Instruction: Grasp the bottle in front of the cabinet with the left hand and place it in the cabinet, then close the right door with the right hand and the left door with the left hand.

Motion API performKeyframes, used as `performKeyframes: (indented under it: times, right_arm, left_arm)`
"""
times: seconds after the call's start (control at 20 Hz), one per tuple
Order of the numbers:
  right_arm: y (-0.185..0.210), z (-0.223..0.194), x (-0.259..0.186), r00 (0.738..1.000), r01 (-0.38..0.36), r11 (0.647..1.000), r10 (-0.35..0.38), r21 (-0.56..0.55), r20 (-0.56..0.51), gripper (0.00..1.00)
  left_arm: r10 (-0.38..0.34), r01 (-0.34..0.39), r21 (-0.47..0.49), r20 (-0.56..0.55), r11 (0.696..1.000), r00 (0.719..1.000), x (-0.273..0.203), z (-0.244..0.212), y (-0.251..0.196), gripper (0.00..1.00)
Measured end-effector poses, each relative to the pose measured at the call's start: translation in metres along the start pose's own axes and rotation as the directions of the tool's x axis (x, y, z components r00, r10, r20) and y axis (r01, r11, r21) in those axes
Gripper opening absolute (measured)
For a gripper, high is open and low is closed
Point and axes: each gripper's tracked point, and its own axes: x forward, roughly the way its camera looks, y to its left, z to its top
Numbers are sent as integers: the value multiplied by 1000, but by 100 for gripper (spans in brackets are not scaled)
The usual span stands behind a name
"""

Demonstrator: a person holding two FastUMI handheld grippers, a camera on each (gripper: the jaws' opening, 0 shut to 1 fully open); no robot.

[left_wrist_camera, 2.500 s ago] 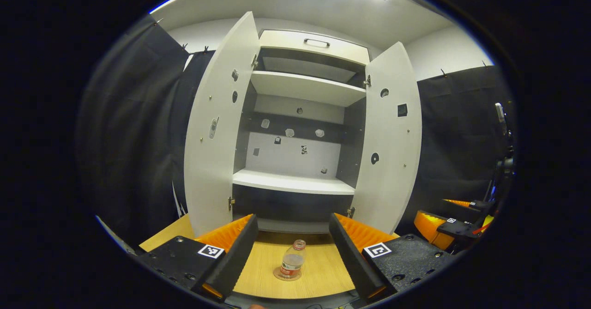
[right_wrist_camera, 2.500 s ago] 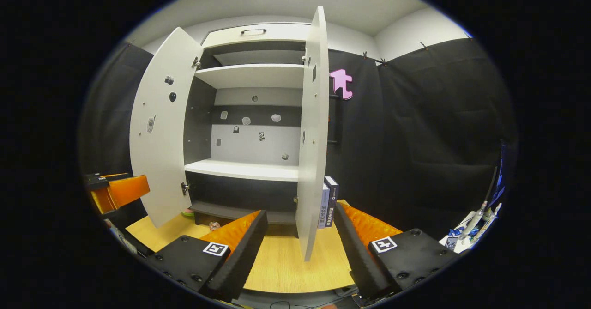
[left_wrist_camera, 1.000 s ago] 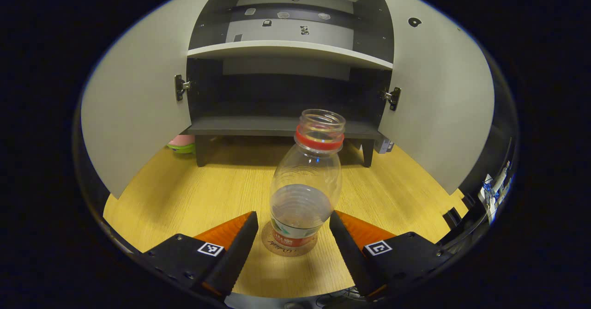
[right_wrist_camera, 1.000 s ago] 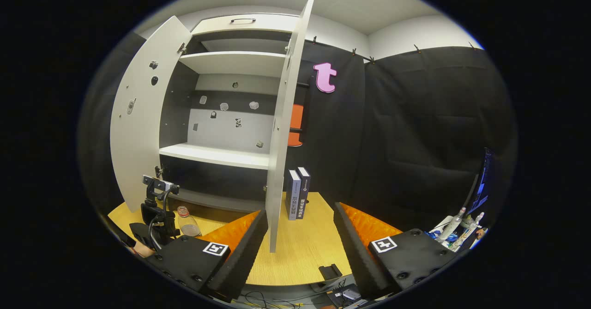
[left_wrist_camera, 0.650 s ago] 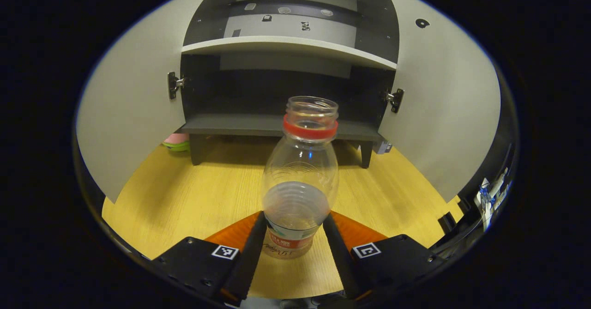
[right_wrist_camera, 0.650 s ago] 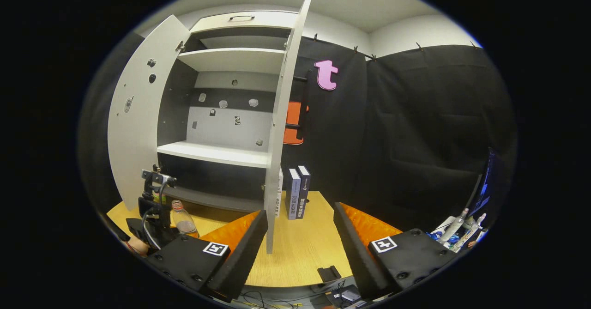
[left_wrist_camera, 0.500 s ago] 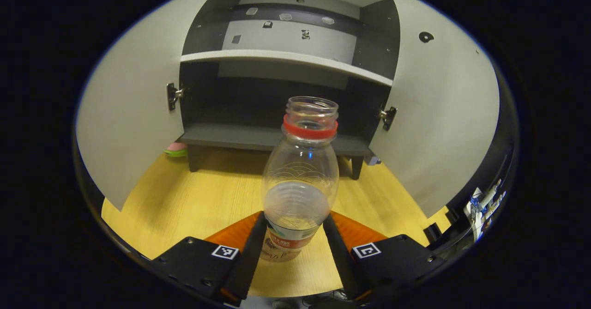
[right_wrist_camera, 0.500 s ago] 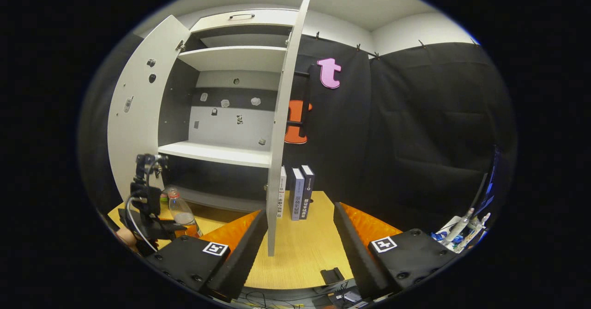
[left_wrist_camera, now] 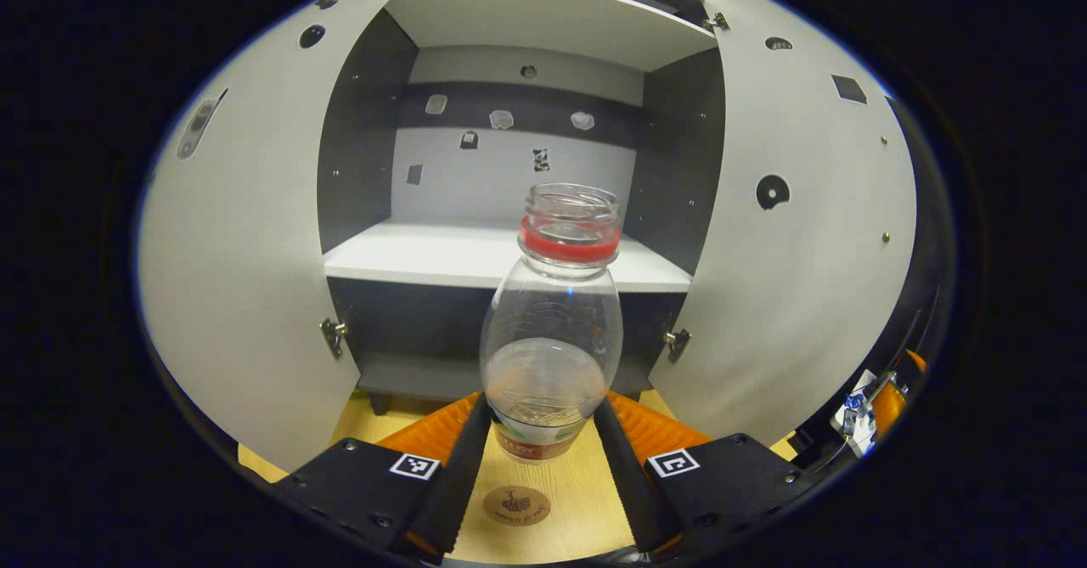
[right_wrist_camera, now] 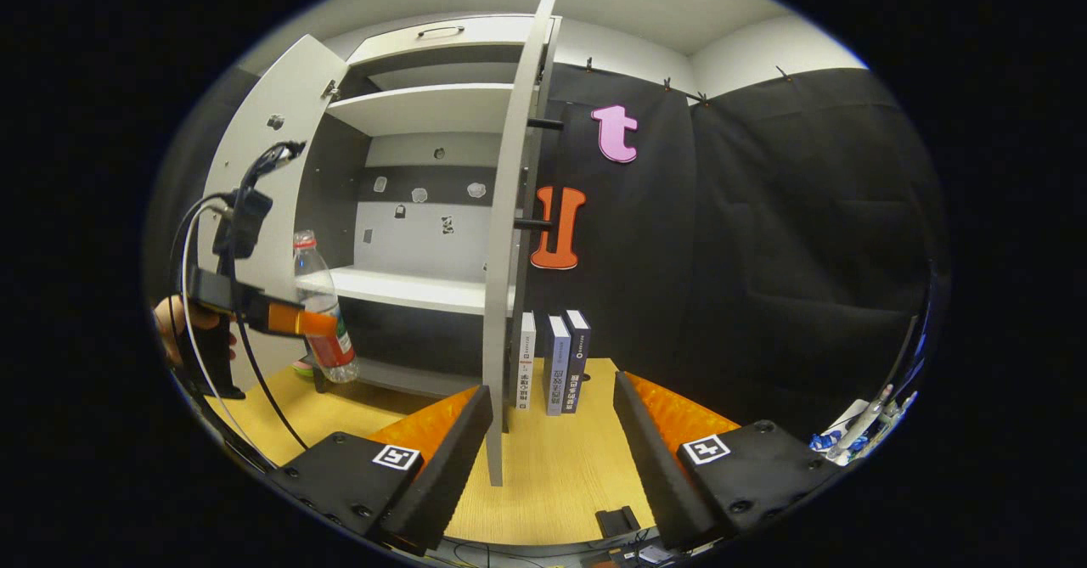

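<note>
A clear uncapped bottle [left_wrist_camera: 552, 330] with a red neck ring and a little water hangs above the wooden table, upright. My left gripper [left_wrist_camera: 542, 405] is shut on its lower body, both fingers pressing near the label. It faces the cabinet's white middle shelf [left_wrist_camera: 425, 258], between the open left door [left_wrist_camera: 246, 254] and open right door [left_wrist_camera: 790, 245]. In the right gripper view, the left gripper [right_wrist_camera: 289, 317] and a hand [right_wrist_camera: 174, 322] carry the bottle [right_wrist_camera: 316, 296] at shelf height. My right gripper [right_wrist_camera: 552, 390] is open and empty, near the right door's edge [right_wrist_camera: 505, 237].
A round coaster [left_wrist_camera: 516, 505] lies on the table [left_wrist_camera: 586, 508] under the lifted bottle. Three books [right_wrist_camera: 552, 364] stand behind the right door. A pink and green item [right_wrist_camera: 301, 370] sits by the cabinet's left foot. Clutter [right_wrist_camera: 858, 428] lies at the far right.
My left gripper closed on the bottle and lifted it off the coaster, from table level up to the middle shelf's height. The right gripper shifted only slightly and stayed open.
</note>
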Motion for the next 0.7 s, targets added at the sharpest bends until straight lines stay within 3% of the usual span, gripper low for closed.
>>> performKeyframes:
  times: [0.35, 0.7]
  right_arm:
    - [-44, -4, 8, 1000, 26, 1000, -26, 3, 11, 96]
    - [-89, -10, 9, 997, 81, 996, -80, 35, -11, 96]
  left_arm:
    - [33, -36, 31, 103, 999, 994, 48, 96, 1, 75]
    - [64, -64, -11, 93, 998, 994, 105, 136, 8, 75]
